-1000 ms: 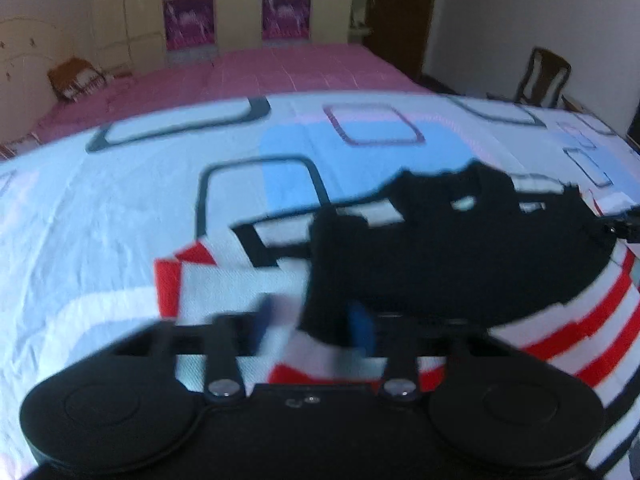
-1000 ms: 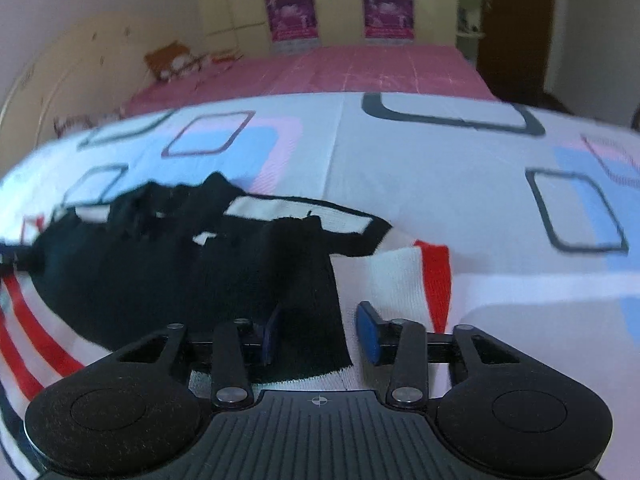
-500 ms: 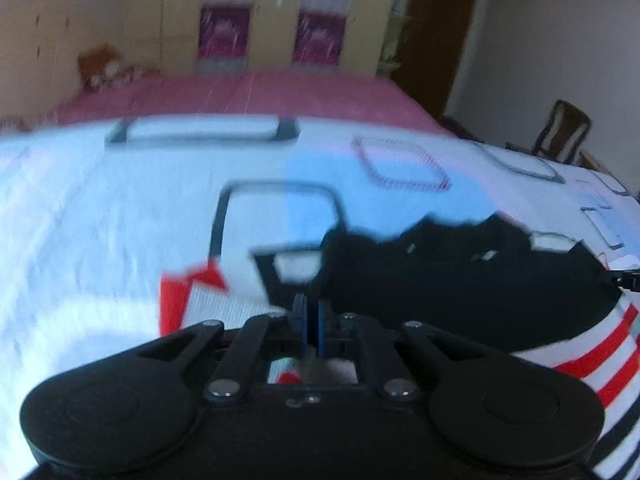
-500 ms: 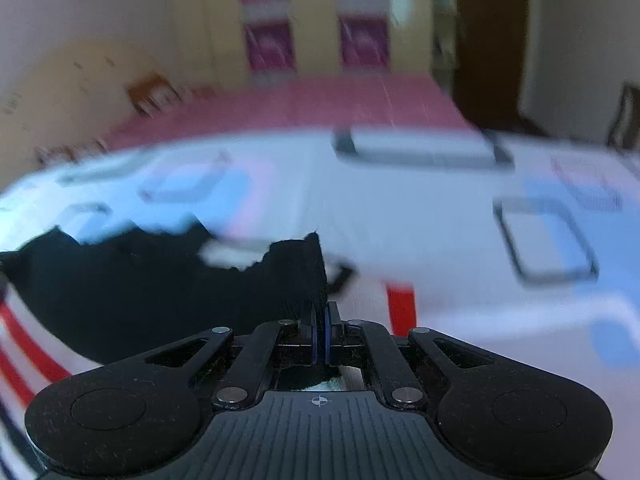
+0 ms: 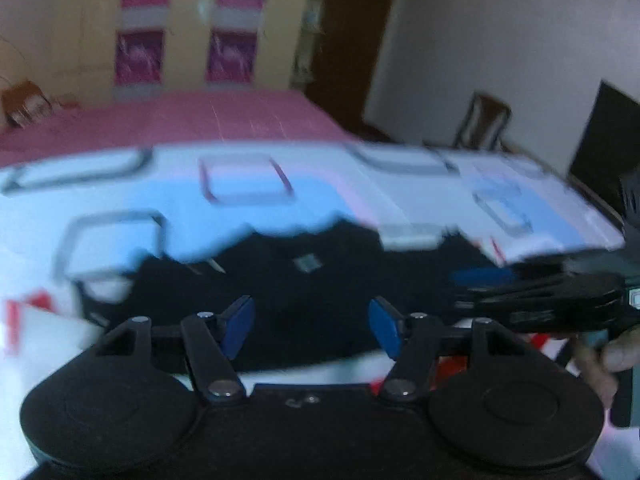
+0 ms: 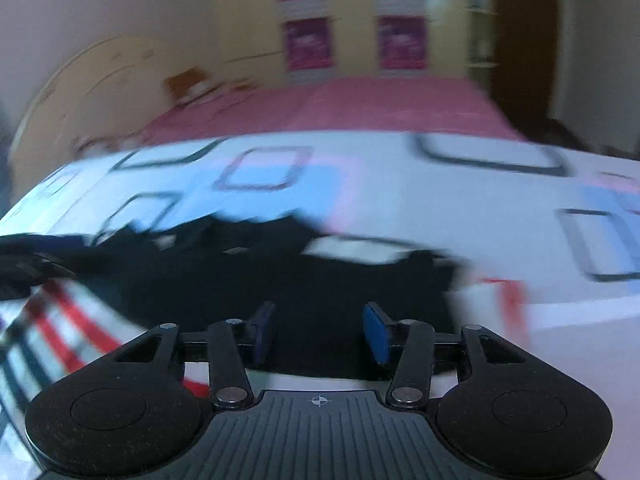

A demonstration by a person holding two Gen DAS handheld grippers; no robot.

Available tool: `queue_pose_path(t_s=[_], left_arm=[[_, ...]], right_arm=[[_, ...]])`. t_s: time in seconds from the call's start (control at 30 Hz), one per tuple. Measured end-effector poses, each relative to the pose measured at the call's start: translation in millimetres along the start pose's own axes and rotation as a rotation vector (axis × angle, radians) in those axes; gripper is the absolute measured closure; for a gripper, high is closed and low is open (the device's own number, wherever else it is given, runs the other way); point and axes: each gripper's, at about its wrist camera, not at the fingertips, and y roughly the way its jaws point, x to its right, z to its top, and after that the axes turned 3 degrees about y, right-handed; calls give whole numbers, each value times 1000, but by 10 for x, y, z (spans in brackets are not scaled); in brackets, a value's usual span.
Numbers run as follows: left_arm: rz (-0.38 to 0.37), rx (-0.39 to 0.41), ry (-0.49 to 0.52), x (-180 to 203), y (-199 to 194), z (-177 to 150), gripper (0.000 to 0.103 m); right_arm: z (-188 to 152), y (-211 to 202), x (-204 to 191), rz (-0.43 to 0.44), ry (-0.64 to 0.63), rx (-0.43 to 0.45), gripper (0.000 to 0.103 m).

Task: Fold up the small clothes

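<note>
A small sweater (image 5: 320, 276), black on top with white and red stripes lower down, lies flat on the patterned bed sheet (image 5: 248, 208). It also shows in the right wrist view (image 6: 320, 280). My left gripper (image 5: 312, 328) is open and empty just above the black part. My right gripper (image 6: 318, 332) is open and empty over the black part too. The right gripper also shows at the right edge of the left wrist view (image 5: 540, 300), held by a hand. Both views are blurred.
The sheet has white, blue and pink fields with dark rectangles (image 6: 260, 168). A pink bed cover (image 5: 180, 120) lies beyond it. A wooden chair (image 5: 484, 124) stands by the far right wall. Wardrobes (image 6: 352, 20) line the back wall.
Both grippers were shut on the black sleeves half a second ago; now both are open and the sleeves lie folded onto the black body. Both cameras have swung toward the sweater's middle.
</note>
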Motion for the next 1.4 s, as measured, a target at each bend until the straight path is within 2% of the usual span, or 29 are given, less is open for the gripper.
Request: queue_pose_path(t_s=[0.07,0.13,0.2,0.23,0.27,0.3,0.37,0.4,0.43,0.47,0.5,0.57,0.63,0.67,0.7,0.77,0.83,0.9,0.93,0.97,1.03,1.1,1.13,1.2,1.27,1.33,1.4], left_arm=[[16,-45,30,2,124,-94,37],[81,-43,22,-199,59,-191,36],[183,-31,-35,-553,-100,-287,38],[195,-23,-29,-673,-154,-333,46],[157,-12,-37,-774,-216,-363,46],[148,-13,-33,-790,-239,-354,46],[175,-25,-1,-723,-232,-323,43],[187,-29,-3,-662,-245,-300,41],[202,-24,5,-560,-288,-275,35],[201,-3,26,-443,-349,-271,25],[184,21,48,-292,-397,-279,22],[133,12,70,-15,-386,-308,22],[88,-12,77,215,-344,-358,22],[84,-24,79,298,-304,-392,26],[92,-41,84,355,-263,-440,27],[130,-50,92,340,-253,-547,22],[132,-33,60,164,-368,-625,22],[205,-26,23,-52,-555,-707,16],[222,-36,-6,-188,-645,-757,16],[222,-43,-49,-333,-725,-825,21],[207,-29,-68,-439,-844,-888,22],[234,-37,-60,-358,-874,-820,25],[236,-30,-60,-288,-898,-790,26],[203,4,-64,-109,-950,-759,24],[178,12,-54,96,-931,-760,24],[158,-4,-39,292,-880,-810,24],[178,-50,-13,432,-772,-915,22]], right_arm=[[-47,115,-113,18,-45,-23,54],[-106,118,-91,11,-111,-24,54],[-130,40,208,-72,-102,-9,54],[-140,25,452,-137,-53,-9,55],[-158,-37,655,-170,-13,7,64],[-165,-88,815,-201,19,7,67],[-135,-151,879,-179,36,-2,67],[-115,-180,815,-211,29,-2,64],[-99,-242,739,-241,15,6,60],[-105,-334,619,-223,-6,34,49],[-133,-407,508,-185,-6,59,42],[-221,-465,238,-82,-23,54,43],[-334,-400,-17,-34,-69,9,43],[-369,-330,-147,-15,-90,-14,43],[-425,-306,-244,-5,-113,-20,47],[-506,-253,-267,-37,-145,-35,49],[-540,-315,-146,-53,-123,-27,49],[-556,-410,92,-188,-96,-18,49],[-579,-471,254,-223,-54,-20,49],[-604,-528,425,-225,3,-34,49],[-649,-594,506,-223,-13,-49,49],[-620,-613,366,-264,-71,-60,49],[-619,-688,287,-271,-67,-39,49],[-628,-811,61,-209,-42,28,49],[-708,-843,-201,-160,-63,42,49],[-779,-737,-459,-105,-90,14,49],[-925,-640,-661,-79,-142,-40,49]])
